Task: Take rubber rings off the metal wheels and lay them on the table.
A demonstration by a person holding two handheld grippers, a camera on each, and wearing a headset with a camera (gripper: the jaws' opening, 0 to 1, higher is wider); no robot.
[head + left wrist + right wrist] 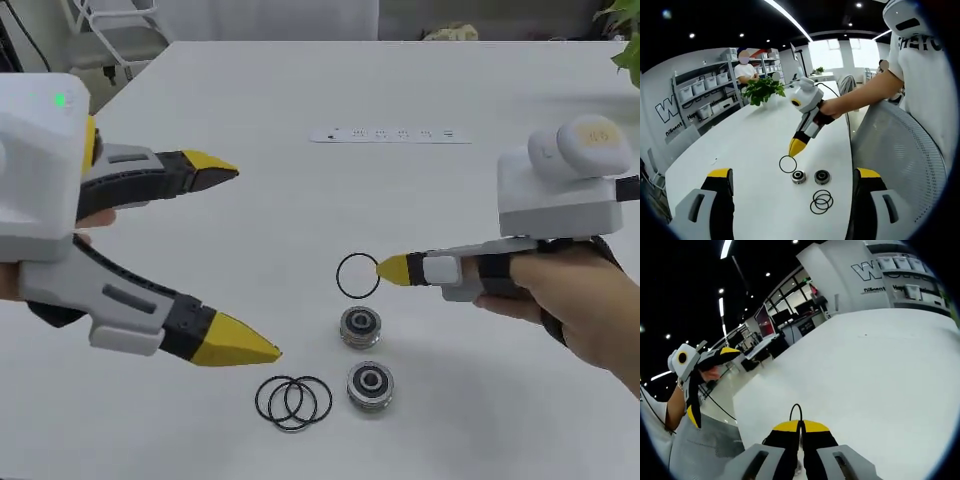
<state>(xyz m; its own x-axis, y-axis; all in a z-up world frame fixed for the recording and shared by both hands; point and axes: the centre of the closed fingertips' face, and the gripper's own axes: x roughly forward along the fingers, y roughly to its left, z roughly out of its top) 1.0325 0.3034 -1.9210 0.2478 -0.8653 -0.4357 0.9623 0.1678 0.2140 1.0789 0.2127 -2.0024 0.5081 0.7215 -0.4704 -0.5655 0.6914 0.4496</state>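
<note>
Ring count: I count four rubber rings: one held ring (357,275) and three loose rings (293,400) overlapping in a small heap on the table (250,90).
Wheel count: two metal wheels, a far wheel (361,327) and a near wheel (370,385), close together but apart.
Gripper count: two, the left gripper (255,260) and the right gripper (385,268).
Held ring, heading: it sticks out from the right gripper's tips toward 9 o'clock, along the line of the jaws. From my head view it reads as an open circle, and in the right gripper view as a thin arc. I cannot tell whether it touches the table.
Held ring, place: just at 12 o'clock of the far wheel.
Wheels, heading: both lie flat with hubs facing up, and the pair lines up 12 to 6 o'clock.
Loose rings, place: just beside the near wheel, at its 9 o'clock.
Right gripper jaws: pressed together, pinching the held ring's edge.
Left gripper jaws: spread wide apart, at 9 o'clock of the wheels.
Power strip (390,135): one, far off at 12 o'clock.
</note>
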